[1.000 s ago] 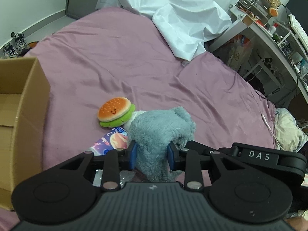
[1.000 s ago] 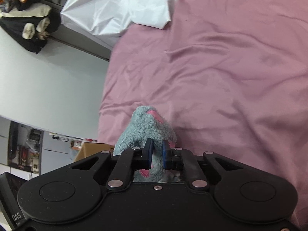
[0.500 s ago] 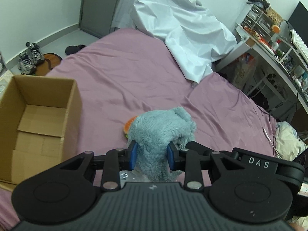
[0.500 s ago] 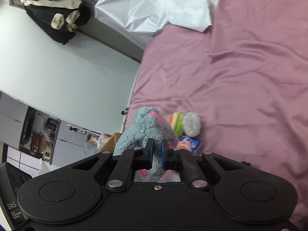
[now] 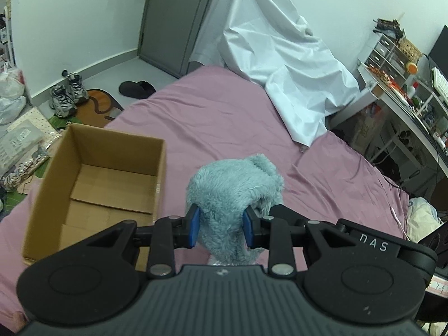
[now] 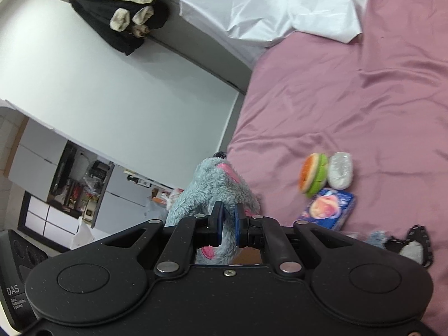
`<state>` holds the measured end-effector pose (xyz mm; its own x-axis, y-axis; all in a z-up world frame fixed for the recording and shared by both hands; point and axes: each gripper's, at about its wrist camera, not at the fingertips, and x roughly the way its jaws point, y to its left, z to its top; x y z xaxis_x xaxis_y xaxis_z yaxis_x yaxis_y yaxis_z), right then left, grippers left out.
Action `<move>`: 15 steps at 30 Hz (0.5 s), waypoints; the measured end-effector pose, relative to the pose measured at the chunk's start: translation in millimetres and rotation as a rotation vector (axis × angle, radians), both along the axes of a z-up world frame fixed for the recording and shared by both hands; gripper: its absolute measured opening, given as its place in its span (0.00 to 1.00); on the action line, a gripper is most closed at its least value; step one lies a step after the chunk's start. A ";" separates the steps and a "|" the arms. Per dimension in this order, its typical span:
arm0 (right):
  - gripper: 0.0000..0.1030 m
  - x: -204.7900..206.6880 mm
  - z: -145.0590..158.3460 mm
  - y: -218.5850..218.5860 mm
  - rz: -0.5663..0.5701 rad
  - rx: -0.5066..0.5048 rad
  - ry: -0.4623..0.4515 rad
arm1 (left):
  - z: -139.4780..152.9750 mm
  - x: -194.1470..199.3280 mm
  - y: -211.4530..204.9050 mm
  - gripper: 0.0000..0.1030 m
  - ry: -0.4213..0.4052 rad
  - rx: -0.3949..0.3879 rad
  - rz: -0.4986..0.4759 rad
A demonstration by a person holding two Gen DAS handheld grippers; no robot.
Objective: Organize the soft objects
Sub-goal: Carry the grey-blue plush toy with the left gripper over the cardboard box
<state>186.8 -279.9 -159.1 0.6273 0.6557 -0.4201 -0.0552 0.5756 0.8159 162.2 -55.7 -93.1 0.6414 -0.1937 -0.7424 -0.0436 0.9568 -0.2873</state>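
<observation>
Gripping a fluffy grey-blue plush toy [image 5: 235, 193] aloft beside the cardboard box [image 5: 92, 179]: left gripper [image 5: 221, 228] clamped on its thick body, right gripper [image 6: 227, 222] pinched narrow on a pink-lined ear. Light, squashy, probably floppy; best taken by the bulk.

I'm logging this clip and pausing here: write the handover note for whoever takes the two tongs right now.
Left tongs: shut on the blue-grey plush toy, gripping its thick body, held up above the bed.
Right tongs: shut on a thinner part of the same plush toy.
Cardboard box: open on the bed, to the left of the toy in the left wrist view; nothing visible inside.
On the bed: burger plush, white soft item beside it, blue printed packet just below them.
Done: toy lifted.
Left: probably drop it into the box, then fetch the other three.
</observation>
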 end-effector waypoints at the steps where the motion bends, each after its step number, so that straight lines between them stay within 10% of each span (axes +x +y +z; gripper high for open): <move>1: 0.08 -0.6 1.1 3.8 0.005 0.002 -0.006 | 1.1 -0.9 3.6 0.29 -0.002 0.000 0.005; 15: 0.08 0.0 11.6 54.9 0.075 -0.031 -0.054 | 2.6 -8.5 56.0 0.29 -0.016 -0.023 0.063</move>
